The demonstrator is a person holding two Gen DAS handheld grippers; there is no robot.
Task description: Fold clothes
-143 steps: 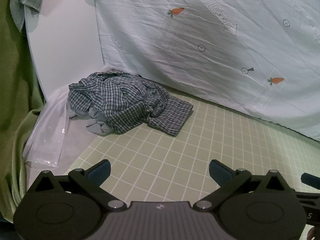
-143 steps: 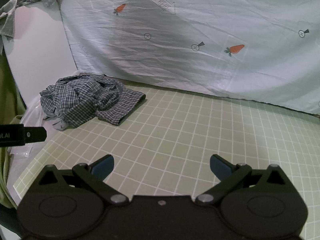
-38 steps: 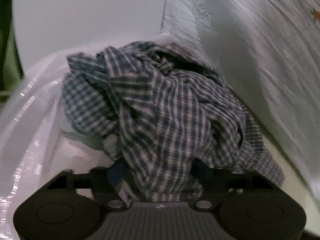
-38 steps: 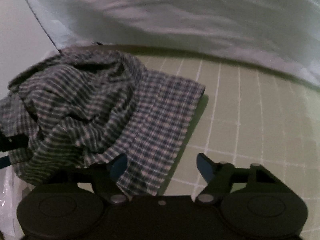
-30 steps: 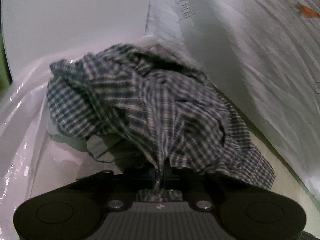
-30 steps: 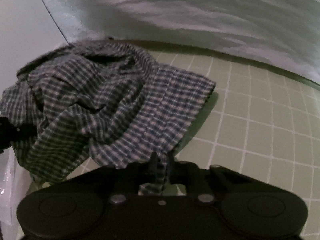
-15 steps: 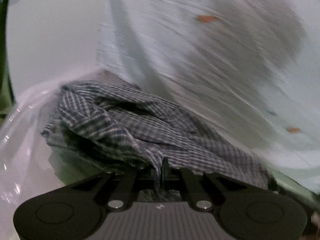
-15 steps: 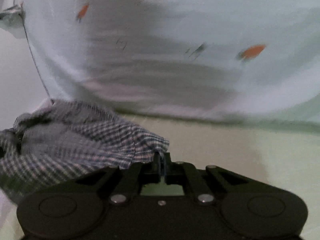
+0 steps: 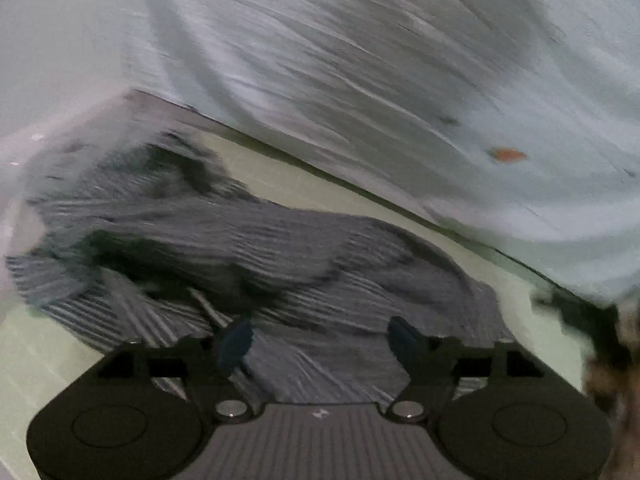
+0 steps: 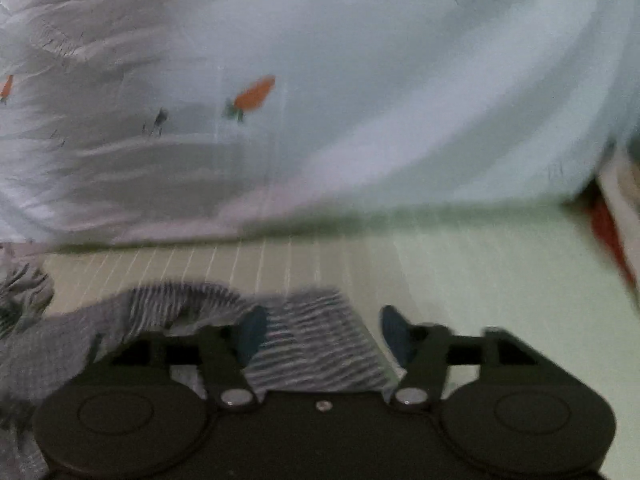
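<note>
The blue-and-white checked shirt (image 9: 248,240) lies stretched and rumpled on the green grid mat (image 9: 24,360), blurred by motion. My left gripper (image 9: 320,336) hangs just over its near edge; its jaws are opening, and cloth lies below and between them with no pad pressing on it. In the right wrist view one end of the checked shirt (image 10: 312,344) lies flat on the green grid mat (image 10: 500,300) under my right gripper (image 10: 324,334). Its jaws are opening too, with the blue pads (image 10: 252,332) standing apart from the cloth.
A pale sheet with carrot prints (image 9: 400,80) hangs behind the mat. The same pale sheet (image 10: 360,80) fills the back of the right wrist view. Clear plastic (image 9: 24,152) lies at the far left. Something red and white (image 10: 616,220) borders the mat's right edge.
Both grippers were shut on the shirt and dragged it away from the corner onto the mat. Now both have let go and stand wide, and the shirt lies more spread out.
</note>
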